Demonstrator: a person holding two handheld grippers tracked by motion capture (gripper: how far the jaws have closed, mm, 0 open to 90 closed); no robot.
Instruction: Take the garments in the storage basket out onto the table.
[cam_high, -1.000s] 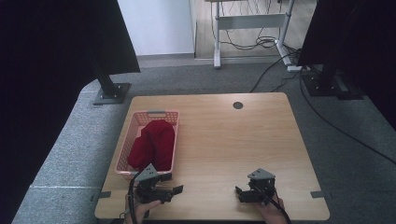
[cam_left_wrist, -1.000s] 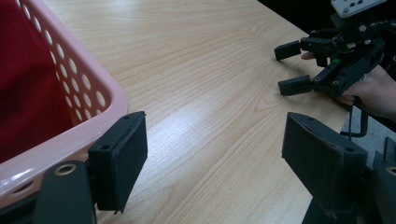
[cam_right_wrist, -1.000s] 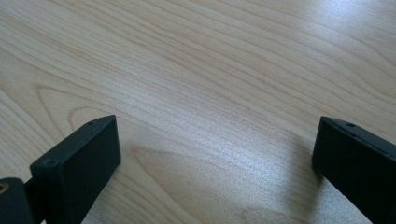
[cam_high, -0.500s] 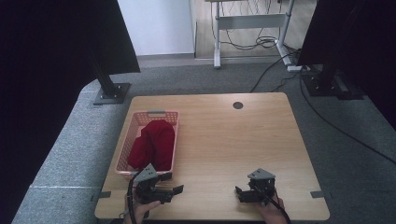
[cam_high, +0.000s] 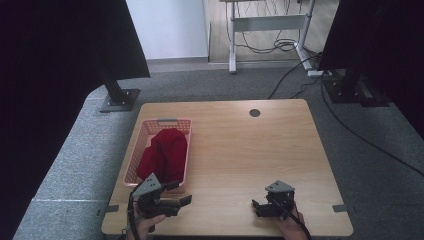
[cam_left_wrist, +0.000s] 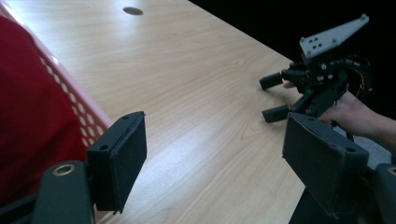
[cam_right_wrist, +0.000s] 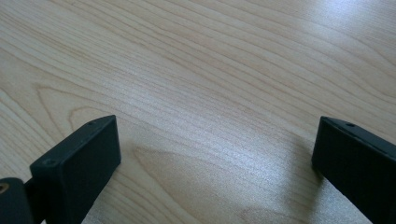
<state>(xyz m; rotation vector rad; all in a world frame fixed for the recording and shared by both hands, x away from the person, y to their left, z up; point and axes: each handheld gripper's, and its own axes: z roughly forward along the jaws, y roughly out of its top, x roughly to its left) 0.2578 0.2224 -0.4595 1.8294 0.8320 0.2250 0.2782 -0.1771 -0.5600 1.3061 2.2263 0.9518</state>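
Observation:
A pink plastic basket (cam_high: 142, 150) stands on the left side of the wooden table (cam_high: 240, 150), with a red cloth (cam_high: 165, 152) heaped inside. My left gripper (cam_high: 180, 193) is open at the basket's near end and points right, holding nothing. In the left gripper view its jaws stand wide apart (cam_left_wrist: 217, 158), with the red cloth (cam_left_wrist: 28, 102) and the basket rim (cam_left_wrist: 79, 105) at the left. My right gripper (cam_high: 256, 208) rests near the front edge, open and empty, pointing left. It also shows across the table (cam_left_wrist: 271, 98). Bare wood lies between its jaws (cam_right_wrist: 215, 154).
A round cable hole (cam_high: 254, 113) sits near the table's far edge. Dark screens on stands (cam_high: 117, 97) flank the table at both back corners. A desk frame with cables (cam_high: 270, 35) stands on the floor behind.
My left gripper has drifted slightly to the left near the basket's front end. The right gripper has stayed where it was.

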